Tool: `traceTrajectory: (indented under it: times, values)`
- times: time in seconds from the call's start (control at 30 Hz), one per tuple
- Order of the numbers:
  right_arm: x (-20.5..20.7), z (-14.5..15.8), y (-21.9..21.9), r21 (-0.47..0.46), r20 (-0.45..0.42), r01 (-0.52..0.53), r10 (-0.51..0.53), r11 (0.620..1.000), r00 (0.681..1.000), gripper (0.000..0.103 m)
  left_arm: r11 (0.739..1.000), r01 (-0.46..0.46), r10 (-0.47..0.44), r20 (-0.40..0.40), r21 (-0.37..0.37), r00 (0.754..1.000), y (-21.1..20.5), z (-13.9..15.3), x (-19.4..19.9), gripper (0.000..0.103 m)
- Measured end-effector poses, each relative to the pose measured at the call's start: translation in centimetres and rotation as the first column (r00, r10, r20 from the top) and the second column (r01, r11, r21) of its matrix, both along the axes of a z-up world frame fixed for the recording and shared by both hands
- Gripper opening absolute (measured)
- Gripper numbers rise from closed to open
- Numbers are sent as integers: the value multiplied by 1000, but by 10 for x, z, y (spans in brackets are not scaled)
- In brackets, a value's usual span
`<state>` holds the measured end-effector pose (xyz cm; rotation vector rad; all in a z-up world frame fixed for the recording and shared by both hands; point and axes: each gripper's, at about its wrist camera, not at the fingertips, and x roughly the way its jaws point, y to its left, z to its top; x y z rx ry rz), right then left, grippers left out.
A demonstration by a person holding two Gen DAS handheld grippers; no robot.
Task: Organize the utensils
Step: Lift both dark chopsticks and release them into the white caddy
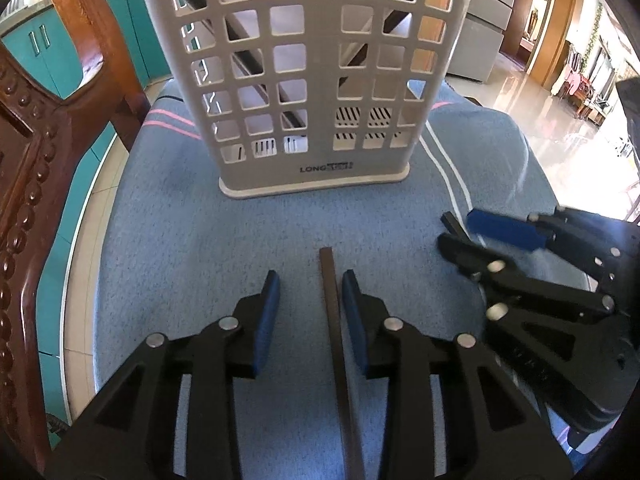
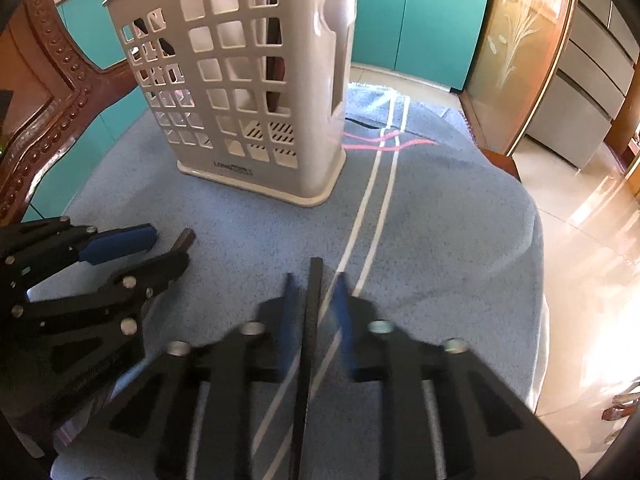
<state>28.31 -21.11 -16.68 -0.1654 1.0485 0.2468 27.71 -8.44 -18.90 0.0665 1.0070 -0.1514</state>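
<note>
A grey perforated utensil holder (image 1: 312, 80) stands upright on the blue cloth; it also shows in the right wrist view (image 2: 248, 92), with dark utensils inside. My left gripper (image 1: 308, 284) is open around a dark chopstick (image 1: 334, 320) that lies between its blue pads, close to the right pad. My right gripper (image 2: 314, 292) is open, with a second dark chopstick (image 2: 312, 320) between its fingers. The right gripper shows at the right in the left wrist view (image 1: 468, 228). The left gripper shows at the left in the right wrist view (image 2: 168, 244).
A blue cloth (image 1: 180, 220) with white and pink stripes covers the table. A carved wooden chair back (image 1: 36, 160) stands at the left. Teal cabinets (image 2: 420, 20) and a tiled floor (image 2: 580, 220) lie beyond the table's edge.
</note>
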Motion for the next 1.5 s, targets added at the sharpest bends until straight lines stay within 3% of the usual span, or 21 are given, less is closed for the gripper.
traceTrajectory:
  times: [0.07,0.13,0.3,0.5,0.77,0.87,1.03,1.17,1.2,1.27,1.3,1.5]
  values:
    - [-2,3,-3,29,-12,7,-7,1000,1000,7,1000,2,-2,5,1,1000,1,2,4,15]
    - [-6,6,-4,42,-11,6,-5,999,1000,7,1000,-2,2,11,2,1000,3,3,6,10]
    - [-22,48,-14,126,94,-8,-4,992,996,7,999,-24,26,72,-31,997,16,21,0,7]
    - [-65,121,-40,283,262,-47,-30,958,965,7,993,1,30,262,-115,965,36,98,-42,7]
    - [-103,199,-54,351,409,-135,-22,927,912,7,984,19,65,453,-179,889,64,194,-97,7]
    - [-92,238,-51,353,476,-156,-33,923,879,7,984,14,80,513,-176,854,67,229,-98,7]
    - [-59,301,-40,410,587,-176,-112,895,801,7,970,-12,156,584,-243,797,74,293,-81,7]
    - [-43,315,-34,432,673,-147,-209,890,710,7,951,-96,271,642,-295,718,79,324,-58,7]
    - [-37,311,-30,421,678,-124,-221,898,702,7,947,-110,293,667,-303,685,79,326,-51,7]
    - [-24,298,-22,383,668,-83,-214,920,713,7,946,-141,310,689,-292,655,73,320,-35,7]
    - [-19,289,-19,368,658,-70,-206,927,725,7,947,-156,312,688,-281,655,71,315,-27,7]
    - [-2,236,-13,317,595,-34,-171,948,785,7,956,-182,288,618,-230,731,58,267,3,7]
